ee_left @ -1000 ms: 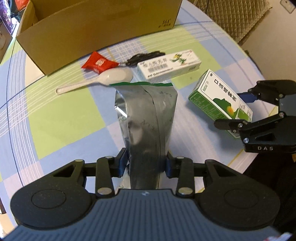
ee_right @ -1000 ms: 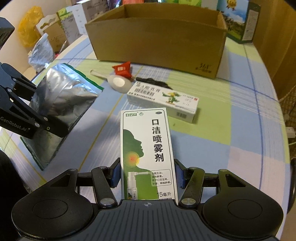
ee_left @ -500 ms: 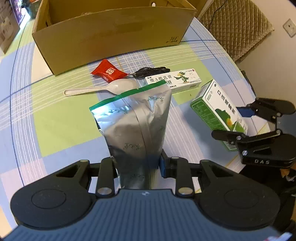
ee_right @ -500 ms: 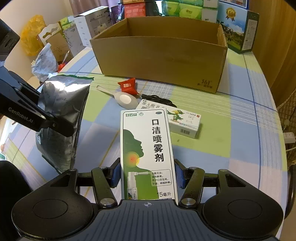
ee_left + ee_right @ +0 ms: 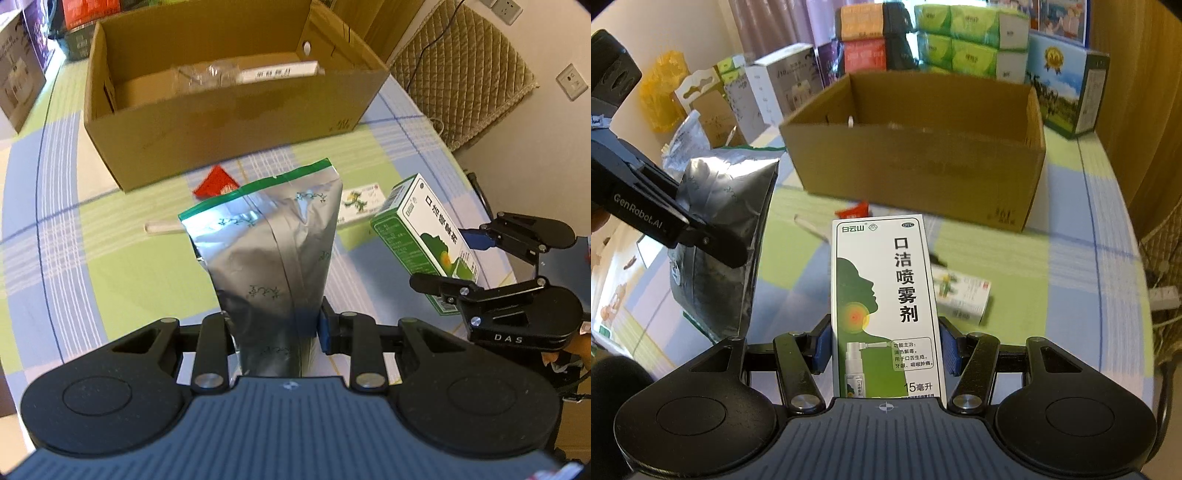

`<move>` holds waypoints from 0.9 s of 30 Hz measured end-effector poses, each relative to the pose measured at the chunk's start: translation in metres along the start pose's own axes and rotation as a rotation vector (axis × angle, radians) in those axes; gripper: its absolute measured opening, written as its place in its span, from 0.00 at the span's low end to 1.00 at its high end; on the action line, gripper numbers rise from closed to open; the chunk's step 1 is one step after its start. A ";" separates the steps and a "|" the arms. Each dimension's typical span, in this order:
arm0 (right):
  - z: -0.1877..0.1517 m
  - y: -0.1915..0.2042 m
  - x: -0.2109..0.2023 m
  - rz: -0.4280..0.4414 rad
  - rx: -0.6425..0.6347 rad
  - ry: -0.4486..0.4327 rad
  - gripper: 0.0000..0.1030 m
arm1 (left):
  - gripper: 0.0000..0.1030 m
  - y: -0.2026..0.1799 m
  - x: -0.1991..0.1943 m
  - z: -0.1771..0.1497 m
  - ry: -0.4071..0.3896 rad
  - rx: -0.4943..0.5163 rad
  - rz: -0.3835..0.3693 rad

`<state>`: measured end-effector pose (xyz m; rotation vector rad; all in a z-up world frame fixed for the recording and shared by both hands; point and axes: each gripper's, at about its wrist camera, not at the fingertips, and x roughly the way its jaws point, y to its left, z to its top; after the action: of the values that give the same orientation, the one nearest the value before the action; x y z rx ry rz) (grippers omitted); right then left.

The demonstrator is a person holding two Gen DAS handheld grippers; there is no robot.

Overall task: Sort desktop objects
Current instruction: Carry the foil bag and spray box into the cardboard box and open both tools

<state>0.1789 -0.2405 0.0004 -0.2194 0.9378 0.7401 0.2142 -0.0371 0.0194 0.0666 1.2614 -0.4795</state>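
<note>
Left wrist view: left gripper clamping silver foil pouch, long axis pointing at open cardboard box ahead. Right gripper gripping oral spray carton above tabletop. Red sachet, spoon, medicine box lying between; path clear.

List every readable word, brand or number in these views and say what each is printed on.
"口洁喷雾剂", "白云山", "OTC", "15毫升": green and white spray box in the right gripper.
"GenRobot.AI": left gripper, seen from the right wrist view.
"DAS": right gripper body, left wrist view.
Too blurred to read: cardboard box stamp, red packet, silver pouch marks, the medicine carton on the table.
</note>
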 end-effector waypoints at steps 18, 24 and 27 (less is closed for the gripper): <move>0.110 -0.018 -0.014 -0.022 -0.014 -0.077 0.52 | 0.24 0.025 -0.061 0.090 -0.083 -0.036 0.019; 0.148 -0.031 -0.008 -0.050 -0.008 -0.092 0.52 | 0.24 0.027 -0.066 0.127 -0.101 -0.035 0.037; 0.164 -0.036 -0.001 -0.065 -0.011 -0.097 0.52 | 0.24 0.029 -0.063 0.144 -0.100 -0.031 0.050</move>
<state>0.3090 -0.1891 0.0928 -0.2211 0.8304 0.6899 0.3412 -0.0358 0.1170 0.0474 1.1658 -0.4152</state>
